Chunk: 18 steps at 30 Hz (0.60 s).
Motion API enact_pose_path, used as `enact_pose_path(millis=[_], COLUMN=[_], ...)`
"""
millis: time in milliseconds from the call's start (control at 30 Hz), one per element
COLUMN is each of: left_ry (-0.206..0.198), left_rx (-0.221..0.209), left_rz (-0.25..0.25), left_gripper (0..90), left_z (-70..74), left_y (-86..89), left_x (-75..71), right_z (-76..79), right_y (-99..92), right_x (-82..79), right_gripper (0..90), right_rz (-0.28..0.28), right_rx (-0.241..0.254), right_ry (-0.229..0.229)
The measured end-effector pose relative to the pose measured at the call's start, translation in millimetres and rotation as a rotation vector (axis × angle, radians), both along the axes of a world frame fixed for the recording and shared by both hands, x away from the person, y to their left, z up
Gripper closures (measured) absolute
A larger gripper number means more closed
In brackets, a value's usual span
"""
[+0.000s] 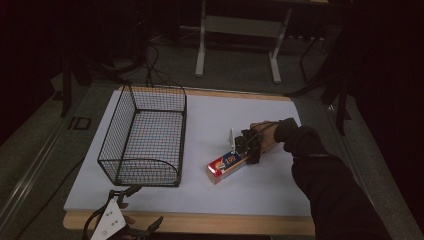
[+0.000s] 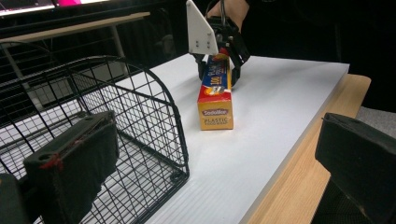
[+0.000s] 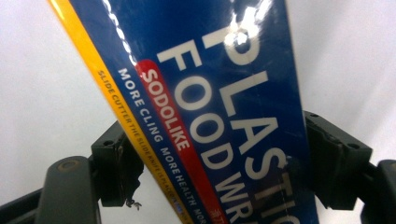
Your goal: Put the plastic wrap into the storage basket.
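Observation:
A long blue, red and yellow box of plastic food wrap (image 1: 227, 164) lies on the white table top to the right of a black wire basket (image 1: 120, 122). My right gripper (image 1: 245, 150) is at the box's far end, and its two black pads press the box's (image 3: 201, 93) long sides in the right gripper view. The left gripper view has the box (image 2: 216, 93) end-on, with the right gripper (image 2: 219, 58) clamped behind it. My left gripper (image 1: 145, 206) hovers at the table's front left edge, jaws wide apart and holding nothing.
The wire basket (image 2: 154, 93) stands with nothing in it on the left half of the white board (image 1: 250, 195). A wooden table edge (image 1: 200, 222) runs along the front. Metal table legs (image 1: 202, 45) and cables lie on the floor beyond.

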<state>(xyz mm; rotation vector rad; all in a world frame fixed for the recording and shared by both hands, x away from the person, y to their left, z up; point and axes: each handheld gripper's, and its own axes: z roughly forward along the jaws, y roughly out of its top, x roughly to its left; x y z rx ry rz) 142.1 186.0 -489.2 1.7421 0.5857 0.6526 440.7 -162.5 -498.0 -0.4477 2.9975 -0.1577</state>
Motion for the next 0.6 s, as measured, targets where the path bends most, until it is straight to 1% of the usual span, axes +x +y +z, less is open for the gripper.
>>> enact_pose_path(millis=[100, 233, 333, 367, 433, 500, 533, 600], left_ry=[0.001, 0.000, 0.000, 0.000, 0.000, -0.002, -0.002, -0.003], left_rx=[0.002, 0.002, 0.001, 0.001, 0.003, 0.005, 0.005, 0.005], left_rz=[-0.001, -0.001, 0.001, 0.001, 0.000, -0.002, -0.002, -0.002], left_gripper=[0.1, 0.1, 0.1, 0.1, 0.1, 0.1, 0.1, 0.1], left_z=[-0.2, -0.4, -0.4, -0.4, -0.3, -0.1, -0.1, 0.0], left_y=[-0.2, -0.2, 0.0, 0.0, -0.1, -0.4, -0.4, -0.5], left_x=[-0.3, -0.5, -0.3, -0.3, -0.2, -0.7, -0.7, -0.6], right_z=[-1.3, -2.6, -0.8, -0.1, 0.3, 0.5, 1.1, 2.9], right_y=[1.3, 3.6, 4.6, 4.8, 5.2, 4.5, 4.5, 4.0], right_x=[1.1, 1.6, -0.8, -2.7, -5.4, -7.4, -8.8, -11.0], right_gripper=[25.9, 28.7, 32.6, 33.1, 33.3, 33.8, 34.1, 34.8], right_rz=[0.017, 0.057, 0.094, 0.112, 0.117, 0.113, 0.115, 0.107], right_rx=[-0.015, -0.041, -0.066, -0.073, -0.085, -0.084, -0.093, -0.098], right_ry=[0.009, 0.015, 0.000, -0.012, -0.023, -0.033, -0.038, -0.025])
